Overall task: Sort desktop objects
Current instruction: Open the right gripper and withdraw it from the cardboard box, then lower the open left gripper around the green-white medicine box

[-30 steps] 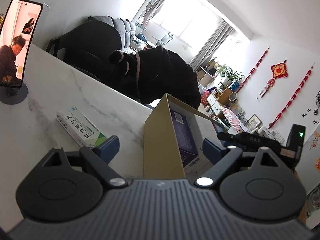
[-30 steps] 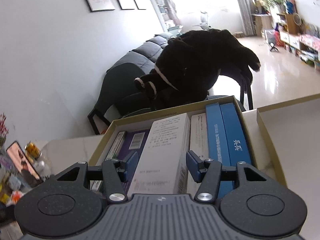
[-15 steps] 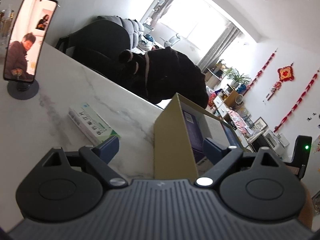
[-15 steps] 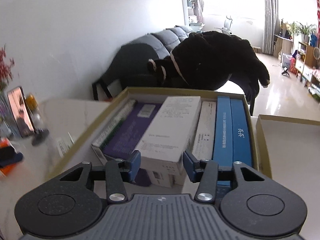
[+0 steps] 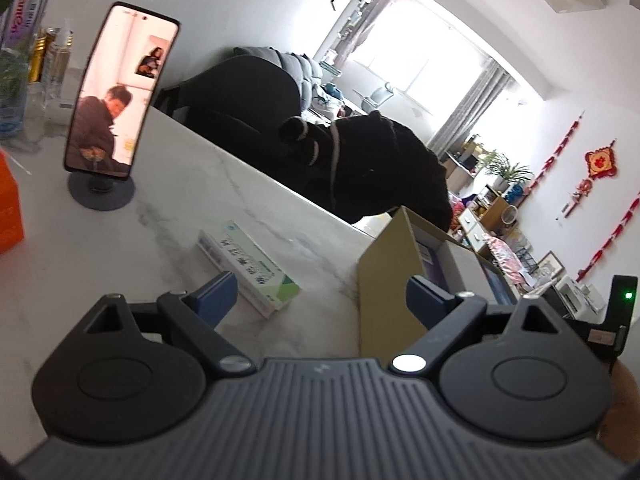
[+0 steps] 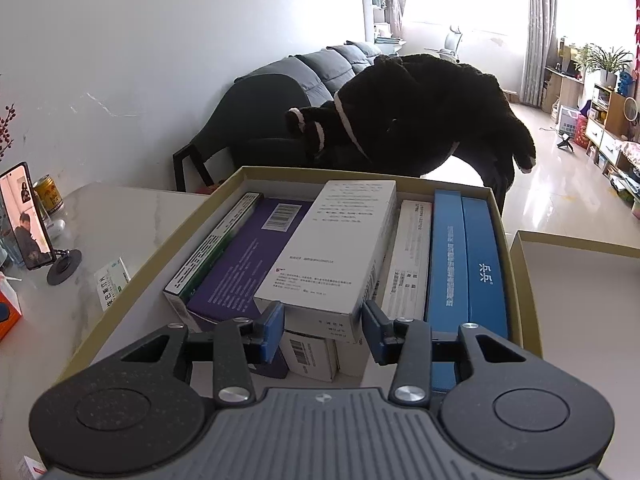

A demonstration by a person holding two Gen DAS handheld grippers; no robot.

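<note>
**Loose green-and-white box sits just ahead-left of the left fingers**

Left gripper (image 5: 318, 296): fingers wide apart, nothing between them. The green-and-white box (image 5: 250, 270) lies flat on the marble surface (image 5: 168, 216), near the left-hand fingertip, off-centre to the left of the gap. Its long axis runs diagonally, from upper left down towards the gripper, so the near short end faces the fingers. Cardboard tray (image 5: 386, 280) wall is right of centre, partly inside the gap.

Right gripper (image 6: 323, 330): fingers closing, tips flanking the near end of the white box (image 6: 336, 248) lying on top in the tray; pads don't visibly press it yet.

My read: left hand is nearer the loose box; it needs to shift left and roll to straddle the narrow width.
</note>
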